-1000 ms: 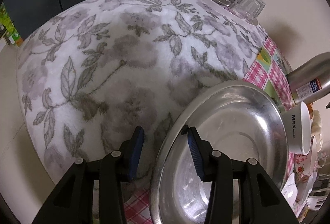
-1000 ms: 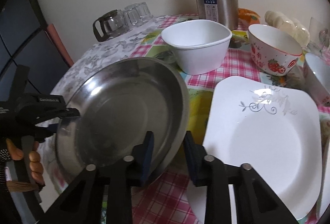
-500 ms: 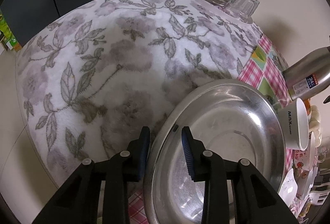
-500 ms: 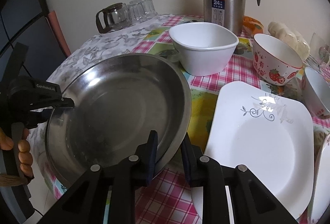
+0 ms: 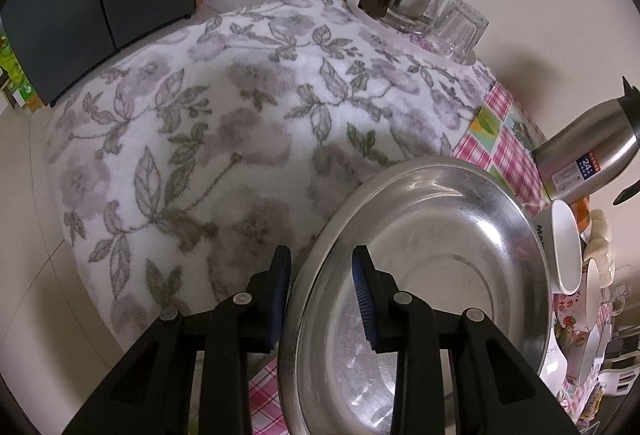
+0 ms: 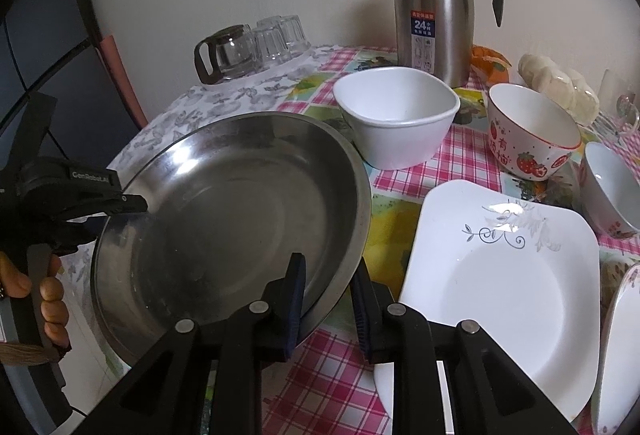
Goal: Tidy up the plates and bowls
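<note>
A large steel plate (image 6: 224, 219) is lifted and tilted over the table's left side; it also shows in the left wrist view (image 5: 432, 275). My left gripper (image 5: 320, 291) straddles its left rim, with a gap between the blue pads and the rim. My right gripper (image 6: 330, 299) straddles its right rim, jaws a little apart around it. A square white plate (image 6: 492, 275) lies to the right. A white square bowl (image 6: 396, 115), a strawberry bowl (image 6: 528, 139) and another white bowl (image 6: 608, 187) stand behind.
A steel thermos jug (image 6: 436, 3) stands at the back. A glass pot and upturned glasses (image 6: 252, 47) sit back left on a floral cloth (image 5: 200, 139). Another plate's edge (image 6: 616, 347) is at far right. The table's edge drops off on the left.
The steel plate has risen and tilted a little. Both grippers' jaws narrowed around its rim half a second ago and stand slightly wider now.
</note>
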{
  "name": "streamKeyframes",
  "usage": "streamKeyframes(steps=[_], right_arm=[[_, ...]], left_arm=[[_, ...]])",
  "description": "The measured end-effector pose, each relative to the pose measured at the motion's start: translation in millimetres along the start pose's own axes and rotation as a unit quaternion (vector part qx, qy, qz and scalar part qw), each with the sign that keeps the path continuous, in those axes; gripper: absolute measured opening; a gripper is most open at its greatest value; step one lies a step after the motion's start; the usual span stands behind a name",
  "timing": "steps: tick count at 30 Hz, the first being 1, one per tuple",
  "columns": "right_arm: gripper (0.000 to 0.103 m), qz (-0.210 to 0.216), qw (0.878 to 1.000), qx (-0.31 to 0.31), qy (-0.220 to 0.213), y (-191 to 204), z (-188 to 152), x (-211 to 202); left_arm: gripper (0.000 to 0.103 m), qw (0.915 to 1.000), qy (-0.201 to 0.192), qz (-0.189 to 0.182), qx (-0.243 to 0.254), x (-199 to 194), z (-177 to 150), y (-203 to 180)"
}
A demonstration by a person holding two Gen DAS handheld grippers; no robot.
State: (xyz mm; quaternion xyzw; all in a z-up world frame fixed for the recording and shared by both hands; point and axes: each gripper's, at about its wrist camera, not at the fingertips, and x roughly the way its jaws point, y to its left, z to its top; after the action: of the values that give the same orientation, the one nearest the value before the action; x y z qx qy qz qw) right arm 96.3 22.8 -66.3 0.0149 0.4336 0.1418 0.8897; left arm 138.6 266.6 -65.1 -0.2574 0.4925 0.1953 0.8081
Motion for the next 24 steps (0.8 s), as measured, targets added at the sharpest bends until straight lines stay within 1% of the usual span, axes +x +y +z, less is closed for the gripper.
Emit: streamKeyframes(steps=[15,24], right_arm=[[0.024,0.012,0.999,0.015,-0.027,-10,8,-22],[0.024,0.011,0.998,0.029,-0.046,-28,13,-43]], left_arm=[[0.033,0.9993,-0.031,0.0,0.02,-29,-2,-18],[0.033,0.9981,-0.046,-0.003,0.04,-46,-11,-42]])
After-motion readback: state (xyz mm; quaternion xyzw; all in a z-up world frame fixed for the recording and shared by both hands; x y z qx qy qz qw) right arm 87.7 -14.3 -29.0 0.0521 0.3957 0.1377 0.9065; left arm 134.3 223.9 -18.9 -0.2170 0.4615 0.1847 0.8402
